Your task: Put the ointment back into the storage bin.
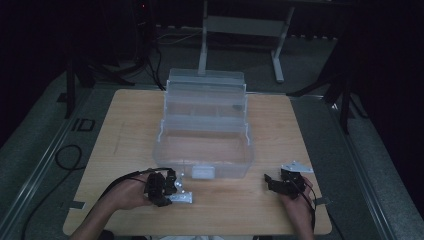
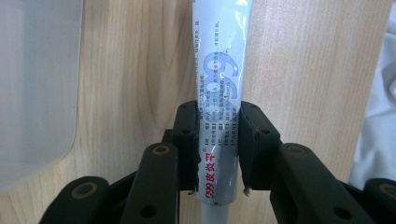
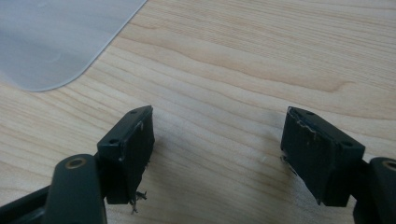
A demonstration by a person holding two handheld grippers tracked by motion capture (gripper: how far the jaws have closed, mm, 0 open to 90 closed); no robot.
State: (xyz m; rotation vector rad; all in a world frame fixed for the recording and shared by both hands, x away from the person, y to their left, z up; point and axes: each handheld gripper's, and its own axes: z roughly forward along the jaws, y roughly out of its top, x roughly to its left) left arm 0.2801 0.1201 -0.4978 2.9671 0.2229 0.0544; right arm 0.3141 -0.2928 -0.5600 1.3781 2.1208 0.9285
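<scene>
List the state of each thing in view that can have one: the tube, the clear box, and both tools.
Ointment tube: lying on the wooden table, clamped between the left tool's pads, in front of the box.
Clear plastic box: lid up, tiers spread open; nothing seen in the front compartment.
Left tool: shut on the tube.
Right tool: jaws wide apart, nothing between them, resting by the table's near right edge.

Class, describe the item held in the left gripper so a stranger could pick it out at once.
Start at the clear plastic storage box on the wooden table. By its front left corner, the left gripper is shut on a white ointment tube. Red "999" printing sets it apart.
</scene>
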